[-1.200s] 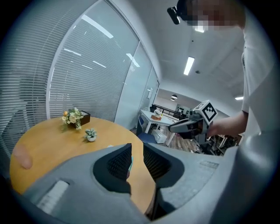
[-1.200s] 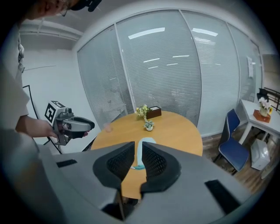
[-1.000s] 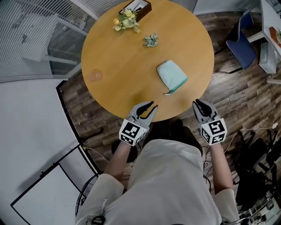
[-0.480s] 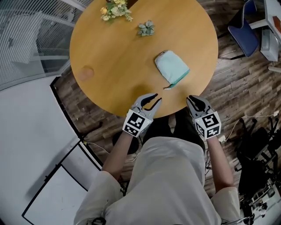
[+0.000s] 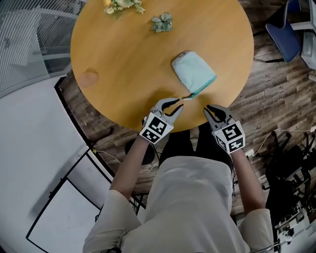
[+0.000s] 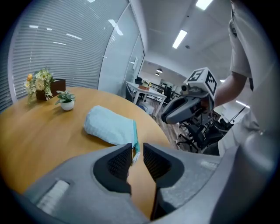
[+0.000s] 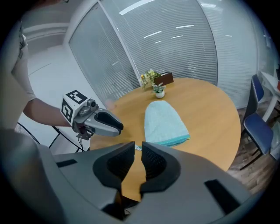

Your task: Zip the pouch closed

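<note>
A light teal pouch (image 5: 193, 73) lies on the round wooden table (image 5: 123, 59), its zipper edge (image 7: 175, 141) towards the near rim. Its pull (image 5: 187, 97) sticks out at the near left corner. My left gripper (image 5: 170, 105) hovers over the near table edge just short of that pull. The jaws stand a narrow gap apart and hold nothing; in the left gripper view (image 6: 137, 151) the pull (image 6: 135, 157) shows beyond the gap. My right gripper (image 5: 210, 109) hangs at the table rim to the right, jaws slightly apart and bare (image 7: 138, 151), with the pouch (image 7: 164, 122) ahead.
A bunch of yellow flowers (image 5: 121, 5) and a small potted plant (image 5: 163, 22) stand at the table's far side. A blue chair (image 5: 284, 39) is at the right on the wooden floor. Cables (image 5: 276, 143) lie at the right.
Both grippers have come down and forward from in front of the table to its near rim, closer to the pouch's zipper corner. The pouch has not moved on the table.
</note>
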Available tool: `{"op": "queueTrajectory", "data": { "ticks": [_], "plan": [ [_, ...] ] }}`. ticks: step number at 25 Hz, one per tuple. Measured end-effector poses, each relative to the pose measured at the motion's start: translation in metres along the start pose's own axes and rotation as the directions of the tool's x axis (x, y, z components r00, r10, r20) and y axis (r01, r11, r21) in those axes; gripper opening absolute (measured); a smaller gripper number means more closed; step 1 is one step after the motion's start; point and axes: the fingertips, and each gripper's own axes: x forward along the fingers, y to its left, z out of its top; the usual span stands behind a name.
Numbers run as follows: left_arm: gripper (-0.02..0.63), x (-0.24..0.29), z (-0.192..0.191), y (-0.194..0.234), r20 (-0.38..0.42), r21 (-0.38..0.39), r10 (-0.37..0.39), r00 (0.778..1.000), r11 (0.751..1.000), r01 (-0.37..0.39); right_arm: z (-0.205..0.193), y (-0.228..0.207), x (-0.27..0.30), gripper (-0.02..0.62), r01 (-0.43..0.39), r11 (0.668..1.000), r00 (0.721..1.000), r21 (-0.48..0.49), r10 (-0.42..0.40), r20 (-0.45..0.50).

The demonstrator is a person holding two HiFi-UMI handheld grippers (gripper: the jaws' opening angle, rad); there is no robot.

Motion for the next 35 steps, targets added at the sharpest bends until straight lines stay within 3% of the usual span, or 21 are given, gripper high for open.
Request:
{"op": "queueTrajectory", "data": {
  "ticks": [14, 23, 35],
  "plan": [
    [0.069, 0.062, -0.054, 0.005, -0.202, 0.136, -0.097, 0.975, 0.983, 0.126, -0.028, -0.021, 0.045, 0.049, -0.077, 0.997, 0.995, 0.003, 0.077, -0.065],
    [0.034, 0.064, -0.055, -0.006, -0.201, 0.091, -0.195, 0.960, 0.972, 0.217, -0.054, -0.015, 0.066, 0.049, -0.106, 0.994, 0.986, -0.026, 0.102, -0.130],
    [0.028, 0.070, -0.035, -0.022, -0.130, -0.005, -0.301, 0.945, 0.953, 0.303, -0.058, -0.004, 0.074, 0.072, -0.160, 0.987, 0.982, -0.029, 0.156, -0.111]
  ]
}}
